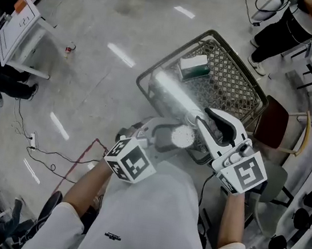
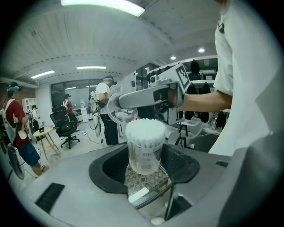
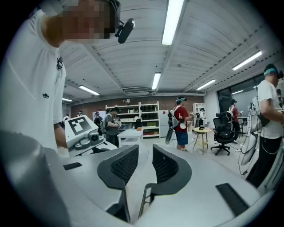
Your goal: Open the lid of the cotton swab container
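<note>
The cotton swab container (image 2: 144, 153) is a clear round tub packed with white swabs, upright between my left gripper's (image 2: 144, 170) dark pads, which are shut on its lower body. Its clear lid (image 2: 119, 114) stands tipped up off the swabs at the tub's far left rim. In the head view the tub's white top (image 1: 182, 136) shows between the two grippers. My right gripper (image 2: 116, 102) reaches in from the right just above that lid; I cannot tell whether they touch. In its own view the right gripper (image 3: 144, 162) has a narrow gap and nothing between the jaws.
Below my hands stands a wire shopping cart (image 1: 253, 88) holding a green and white box (image 1: 194, 66) and a silvery roll (image 1: 175, 92). A brown chair (image 1: 274, 123) is to the right. People, an office chair (image 2: 66, 124) and a stool (image 3: 202, 131) stand around.
</note>
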A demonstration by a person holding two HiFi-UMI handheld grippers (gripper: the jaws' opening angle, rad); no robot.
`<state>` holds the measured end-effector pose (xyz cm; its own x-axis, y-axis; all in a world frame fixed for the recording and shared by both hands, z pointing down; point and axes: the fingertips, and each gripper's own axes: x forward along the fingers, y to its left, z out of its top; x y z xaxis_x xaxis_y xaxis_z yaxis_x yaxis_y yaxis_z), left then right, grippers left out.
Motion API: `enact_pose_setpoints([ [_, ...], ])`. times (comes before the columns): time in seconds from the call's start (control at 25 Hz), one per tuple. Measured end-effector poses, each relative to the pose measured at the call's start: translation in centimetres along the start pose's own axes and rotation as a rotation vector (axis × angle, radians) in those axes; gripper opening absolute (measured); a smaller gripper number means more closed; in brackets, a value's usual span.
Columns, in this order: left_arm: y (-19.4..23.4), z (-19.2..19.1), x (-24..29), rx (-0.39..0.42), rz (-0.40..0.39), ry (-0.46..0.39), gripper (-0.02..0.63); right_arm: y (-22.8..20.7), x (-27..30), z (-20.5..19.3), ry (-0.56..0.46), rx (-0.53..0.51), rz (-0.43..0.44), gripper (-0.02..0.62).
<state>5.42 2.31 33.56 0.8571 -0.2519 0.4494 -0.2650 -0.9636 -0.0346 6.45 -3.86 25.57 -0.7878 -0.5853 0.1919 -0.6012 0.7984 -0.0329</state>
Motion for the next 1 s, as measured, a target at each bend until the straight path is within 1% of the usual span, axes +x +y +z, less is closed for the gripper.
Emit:
enact_pose_setpoints([
  [0.16, -0.1, 0.6, 0.1, 0.003, -0.008, -0.012, 0.224, -1.2, -0.2, -0.9, 0.001, 0.017, -0.054, 0.080],
  [0.32, -0.2, 0.7, 0.3, 0.004, -0.011, -0.006, 0.225, -1.8, -0.3, -2.2, 0.039, 0.014, -0.099, 0.081],
  [0.52, -0.7, 0.2, 0.5, -0.001, -0.009, 0.008, 0.225, -1.6, -0.5, -2.6, 0.046, 0.011, -0.120, 0.087],
  [0.68, -0.4, -0.1, 0.6, -0.018, 0.006, 0.009, 0.225, -1.3, -0.6, -1.9, 0.021, 0.023, -0.121, 0.112],
  [0.84, 0.2, 0.2, 0.5, -0.037, 0.042, -0.001, 0.225, -1.1, -1.1, -0.4, -0.023, 0.024, -0.128, 0.114],
  [1.0, 1.3, 0.5, 0.5, -0.070, 0.094, -0.022, 0.225, -1.8, -2.4, 1.0, -0.070, 0.024, -0.176, 0.106],
])
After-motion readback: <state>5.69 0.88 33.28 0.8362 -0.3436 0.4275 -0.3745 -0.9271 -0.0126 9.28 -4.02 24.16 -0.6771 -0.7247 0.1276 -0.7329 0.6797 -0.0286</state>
